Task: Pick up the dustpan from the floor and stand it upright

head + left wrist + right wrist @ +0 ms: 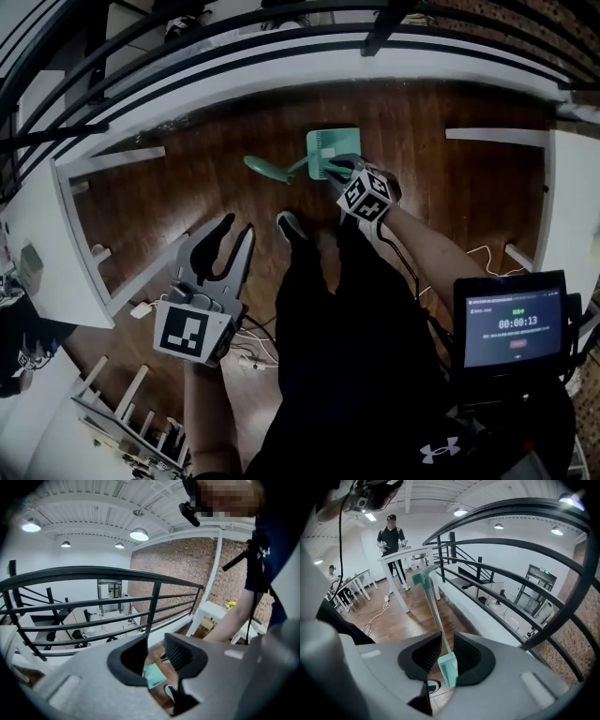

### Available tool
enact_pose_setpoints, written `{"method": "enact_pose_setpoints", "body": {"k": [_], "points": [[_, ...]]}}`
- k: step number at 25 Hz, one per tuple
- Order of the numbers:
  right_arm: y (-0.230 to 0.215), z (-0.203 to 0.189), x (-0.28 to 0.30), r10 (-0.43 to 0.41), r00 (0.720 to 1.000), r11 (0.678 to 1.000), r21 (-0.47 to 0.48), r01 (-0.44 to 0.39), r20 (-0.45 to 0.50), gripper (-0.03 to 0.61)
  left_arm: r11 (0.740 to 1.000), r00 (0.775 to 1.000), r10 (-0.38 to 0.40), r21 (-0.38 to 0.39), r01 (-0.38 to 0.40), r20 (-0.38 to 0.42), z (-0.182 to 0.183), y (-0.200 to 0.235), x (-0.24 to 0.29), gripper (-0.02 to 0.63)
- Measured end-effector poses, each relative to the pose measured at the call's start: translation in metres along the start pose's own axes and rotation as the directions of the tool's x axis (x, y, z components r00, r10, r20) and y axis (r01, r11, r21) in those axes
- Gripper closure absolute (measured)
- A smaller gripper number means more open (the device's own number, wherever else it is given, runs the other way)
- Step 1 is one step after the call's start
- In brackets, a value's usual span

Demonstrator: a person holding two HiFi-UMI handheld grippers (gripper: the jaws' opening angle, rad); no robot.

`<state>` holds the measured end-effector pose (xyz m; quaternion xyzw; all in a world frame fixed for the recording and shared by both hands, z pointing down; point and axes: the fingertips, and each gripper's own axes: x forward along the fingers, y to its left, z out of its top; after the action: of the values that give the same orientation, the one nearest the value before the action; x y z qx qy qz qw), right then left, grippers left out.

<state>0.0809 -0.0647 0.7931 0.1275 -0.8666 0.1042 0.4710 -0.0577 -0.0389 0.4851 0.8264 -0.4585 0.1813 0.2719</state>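
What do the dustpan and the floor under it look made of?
Dustpan: probably moulded plastic, one even mint green with a matte finish. The comb teeth moulded into the pan's edge and the same-colour handle suggest it.
Floor: dark brown wood or wood-look planks, slightly glossy, with plank seams showing. Solid or laminate cannot be told.

The dustpan [323,152] is made up of a mint-green pan and a long, thin handle [435,611] capped by a darker green grip. It is stood nearly upright, pan lowest at the wooden floor [187,187] and handle slightly tilted, near the railing [93,572], on its inner side.
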Motion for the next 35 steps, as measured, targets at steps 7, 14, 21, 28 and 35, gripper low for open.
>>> {"method": "enact_pose_setpoints", "body": {"k": [7,14,21,28,35], "points": [[-0.024,-0.024,-0.054,-0.08,0.997,0.989,0.125,0.08,-0.005,0.505,0.999,0.999,-0.032,0.017,0.031,0.022,0.022,-0.023,0.003,0.502],[-0.047,0.013,-0.144,-0.265,0.949,0.905,0.384,0.183,0.173,0.531,0.995,0.995,-0.076,0.066,0.072,0.07,0.042,-0.045,-0.001,0.502],[-0.038,0.067,-0.228,-0.312,0.902,0.859,0.494,0.134,0.298,0.566,0.983,0.98,-0.171,0.087,0.162,0.103,0.048,-0.084,-0.011,0.502],[-0.027,0.114,-0.293,-0.39,0.849,0.827,0.541,0.153,0.356,0.566,0.98,0.973,-0.19,0.091,0.179,0.13,0.05,-0.086,-0.029,0.502],[-0.029,0.162,-0.337,-0.442,0.821,0.804,0.566,0.183,0.363,0.568,0.985,0.964,-0.164,0.091,0.148,0.209,0.079,-0.07,-0.047,0.502]]}}
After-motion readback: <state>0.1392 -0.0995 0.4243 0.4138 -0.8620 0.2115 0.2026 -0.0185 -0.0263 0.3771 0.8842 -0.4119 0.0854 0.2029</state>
